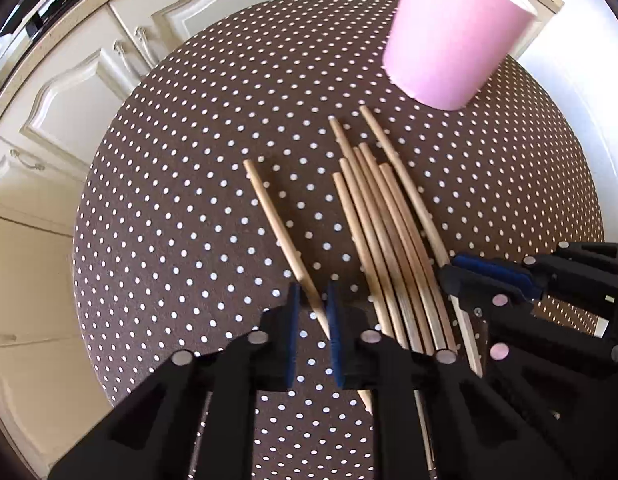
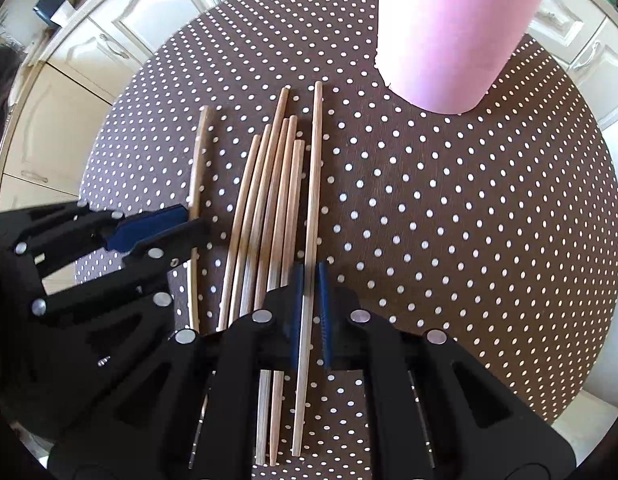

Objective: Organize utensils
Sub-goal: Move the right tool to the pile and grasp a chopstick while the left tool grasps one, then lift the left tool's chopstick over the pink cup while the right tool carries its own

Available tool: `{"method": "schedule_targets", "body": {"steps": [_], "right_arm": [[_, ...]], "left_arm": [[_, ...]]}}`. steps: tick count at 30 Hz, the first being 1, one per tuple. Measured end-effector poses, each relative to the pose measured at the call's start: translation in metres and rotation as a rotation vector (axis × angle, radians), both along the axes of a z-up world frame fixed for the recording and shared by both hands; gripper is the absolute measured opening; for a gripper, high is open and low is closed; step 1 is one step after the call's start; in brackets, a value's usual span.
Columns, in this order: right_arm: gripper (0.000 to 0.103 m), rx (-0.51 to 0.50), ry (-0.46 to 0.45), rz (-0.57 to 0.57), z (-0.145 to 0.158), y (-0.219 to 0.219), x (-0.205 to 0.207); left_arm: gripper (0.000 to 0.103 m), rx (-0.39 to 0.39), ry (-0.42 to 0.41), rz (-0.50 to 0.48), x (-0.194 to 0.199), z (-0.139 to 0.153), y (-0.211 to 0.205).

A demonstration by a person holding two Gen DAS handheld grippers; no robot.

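Both grippers point down at the wooden chopsticks spread across the polka-dot table. The left gripper has its jaws narrowed on the lone chopstick left of centre; the right gripper pinches the rightmost chopstick of the bundle. The pink cup waits at the upper right, a few sticks already inside. Best to lift each stick straight up, clear of its neighbours, then tip it point-down over the rim.
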State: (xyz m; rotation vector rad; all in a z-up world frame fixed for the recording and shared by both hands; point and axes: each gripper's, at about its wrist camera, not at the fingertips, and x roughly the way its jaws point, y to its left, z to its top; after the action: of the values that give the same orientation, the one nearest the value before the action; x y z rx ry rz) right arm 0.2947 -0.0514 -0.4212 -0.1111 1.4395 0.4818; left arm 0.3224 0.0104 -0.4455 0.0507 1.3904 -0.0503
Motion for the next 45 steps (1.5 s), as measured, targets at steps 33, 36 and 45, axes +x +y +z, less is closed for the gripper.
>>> {"method": "schedule_targets", "body": {"steps": [33,36,45], "right_arm": [[0.006,0.138,0.117,-0.05,0.015,-0.012,0.081],[0.006,0.184,0.084,-0.067,0.032,-0.022,0.087],[0.006,0.286,-0.032,-0.121,0.085,-0.075,0.086]], "left_arm": [[0.005,-0.167,-0.083,0.013,0.011,0.024,0.027],[0.005,-0.193,-0.125,0.001,0.014,0.038,0.028],[0.005,-0.275,-0.284,-0.04,0.027,0.099,0.03]]}}
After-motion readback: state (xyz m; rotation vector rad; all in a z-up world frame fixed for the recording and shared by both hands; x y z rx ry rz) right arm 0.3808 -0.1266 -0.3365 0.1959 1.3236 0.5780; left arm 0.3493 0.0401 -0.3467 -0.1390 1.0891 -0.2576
